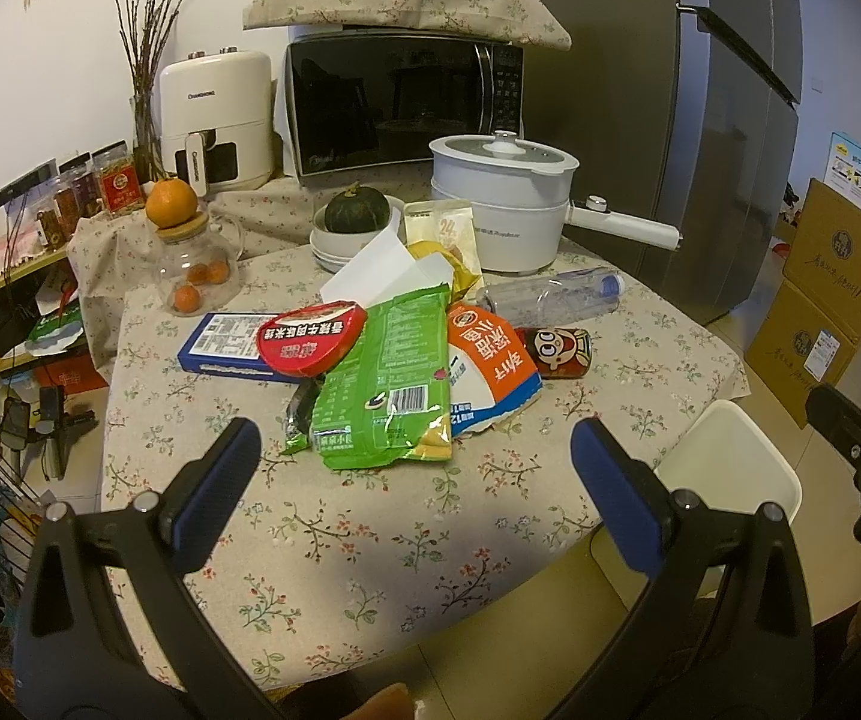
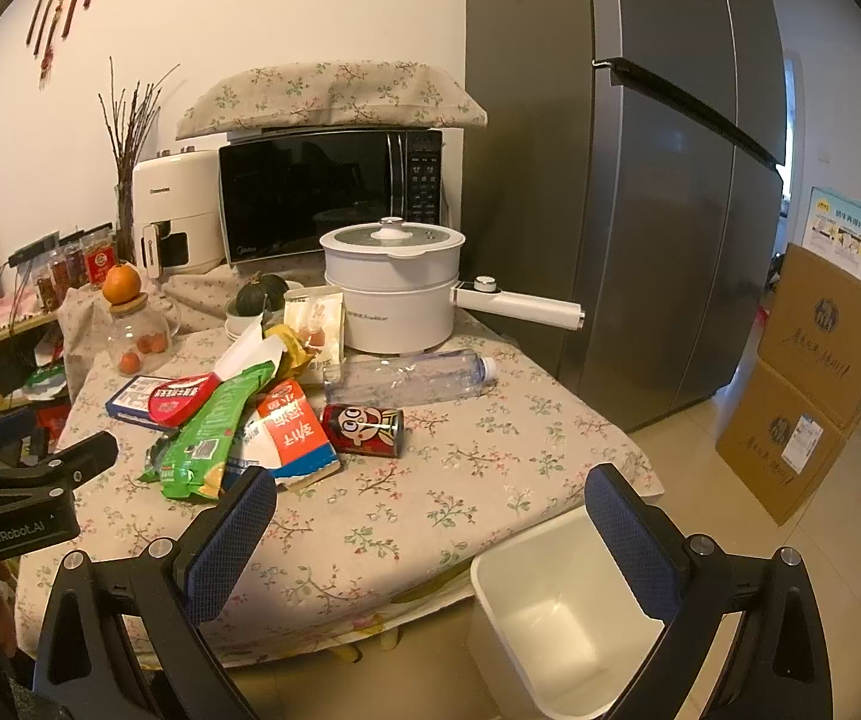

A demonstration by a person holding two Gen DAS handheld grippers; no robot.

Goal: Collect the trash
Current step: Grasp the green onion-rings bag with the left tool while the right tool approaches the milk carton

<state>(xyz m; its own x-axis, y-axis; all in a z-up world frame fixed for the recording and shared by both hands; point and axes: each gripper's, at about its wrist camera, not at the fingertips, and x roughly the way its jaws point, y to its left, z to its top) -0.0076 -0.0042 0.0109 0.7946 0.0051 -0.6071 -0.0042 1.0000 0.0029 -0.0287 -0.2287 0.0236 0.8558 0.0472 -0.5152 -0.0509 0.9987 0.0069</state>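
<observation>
The left gripper (image 1: 415, 450) is hovering above the near part of the table (image 1: 370, 540), its two blue-padded fingers (image 1: 223, 492) spread wide with nothing between them, pointing toward a heap of trash in the middle of the flowered cloth. The right gripper (image 2: 430, 516) is hanging near the table's right corner, its fingers (image 2: 232, 540) likewise standing wide apart and gripping nothing, with the white bin (image 2: 556, 618) sitting on the floor just below it, beside the table edge. In the heap, a green wrapper (image 1: 388, 384) is lying on top, partly covering a red round lid (image 1: 313, 339) that is resting on a blue flat box (image 1: 220, 348). Just right of the wrapper, an orange and white carton (image 1: 490, 372) is lying on its side, touching a red can (image 1: 556, 351) that is also lying down. Behind the can, a clear plastic bottle (image 1: 556, 294) is lying on its side near a white electric pot (image 1: 502, 204). A white folded paper (image 1: 382, 273) and a yellow packet (image 1: 448, 264) are sticking up at the back of the heap, in front of a bowl holding a dark green squash (image 1: 358, 210). A glass jar (image 1: 196, 270) with an orange (image 1: 172, 201) on its lid is standing at the table's far left, well apart from both grippers.
</observation>
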